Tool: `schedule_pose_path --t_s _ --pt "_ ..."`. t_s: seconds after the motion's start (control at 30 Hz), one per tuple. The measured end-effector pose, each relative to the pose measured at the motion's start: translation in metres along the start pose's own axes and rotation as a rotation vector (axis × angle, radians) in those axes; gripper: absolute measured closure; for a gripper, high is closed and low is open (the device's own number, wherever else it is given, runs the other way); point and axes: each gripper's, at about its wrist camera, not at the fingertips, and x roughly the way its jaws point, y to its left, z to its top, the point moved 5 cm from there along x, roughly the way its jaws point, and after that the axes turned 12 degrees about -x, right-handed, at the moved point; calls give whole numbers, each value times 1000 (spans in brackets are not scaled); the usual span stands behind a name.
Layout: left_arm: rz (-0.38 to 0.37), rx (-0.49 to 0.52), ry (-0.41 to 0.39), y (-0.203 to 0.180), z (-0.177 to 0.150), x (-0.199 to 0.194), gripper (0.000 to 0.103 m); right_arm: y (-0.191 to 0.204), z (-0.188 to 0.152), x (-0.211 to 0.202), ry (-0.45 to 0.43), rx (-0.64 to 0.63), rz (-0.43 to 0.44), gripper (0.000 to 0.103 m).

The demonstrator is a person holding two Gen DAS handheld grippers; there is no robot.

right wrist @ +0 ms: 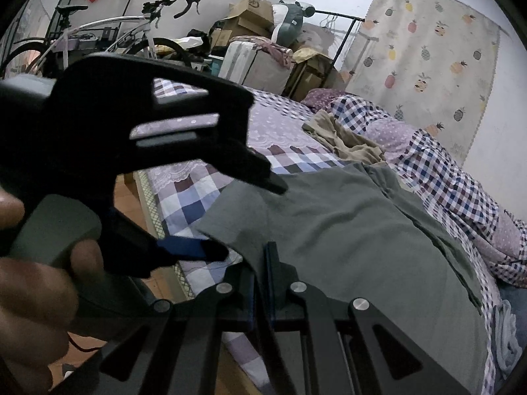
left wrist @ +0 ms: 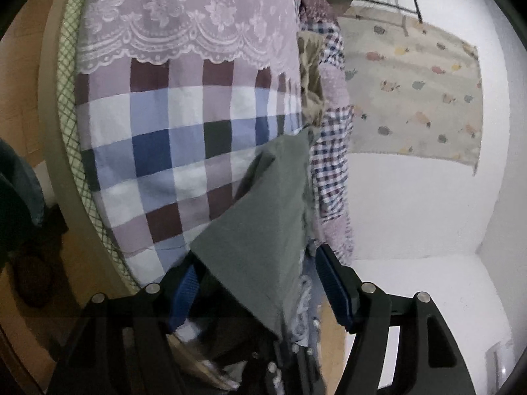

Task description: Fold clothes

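Note:
A grey-green garment (right wrist: 346, 230) lies spread on the bed, with one corner lifted near the bed's edge. My right gripper (right wrist: 263, 253) is shut on the garment's near edge. My left gripper (right wrist: 253, 222) shows in the right wrist view, held by a hand (right wrist: 33, 279), its jaws wide apart around the garment's left corner. In the left wrist view the garment (left wrist: 263, 214) hangs between the blue-padded fingers (left wrist: 332, 283) of the left gripper (left wrist: 257, 270), which is open and not clamping the cloth.
The checked bed sheet (right wrist: 184, 200) covers the mattress, with wooden floor (right wrist: 128, 191) beside it. A khaki garment (right wrist: 349, 141) and a checked quilt (right wrist: 444, 171) lie further back. A bicycle (right wrist: 131, 33), boxes (right wrist: 250, 13) and a pineapple-print cloth (right wrist: 428, 65) stand behind.

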Motion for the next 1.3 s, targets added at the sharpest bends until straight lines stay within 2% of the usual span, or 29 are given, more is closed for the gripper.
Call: schedule_pose_path --t_s 0.1,0.23,0.53,0.63,0.67,0.8,0.97,1.3 --pt "-25 -21 36 0 -4 4 31 -3 0 1 1 25 7 99" --pt "-6 -25 108 2 -14 19 31 -8 0 1 -2 49 14 99" --pt "-49 -43 82 -3 1 20 32 -17 -1 -1 -13 80 27 99" --pt "-55 -33 44 -5 6 13 47 -15 0 -2 -19 70 32 99" --pt "-49 -32 36 -5 8 11 56 -14 0 -3 -20 63 33 99" --pt "-31 -40 3 -2 13 1 68 -8 -1 -1 -16 45 39 99" --pt "-25 -31 -58 -5 23 -14 72 -7 -2 0 -9 45 38 99" --pt "40 115 -106 -30 25 -20 90 -5 -5 2 7 54 45 99"
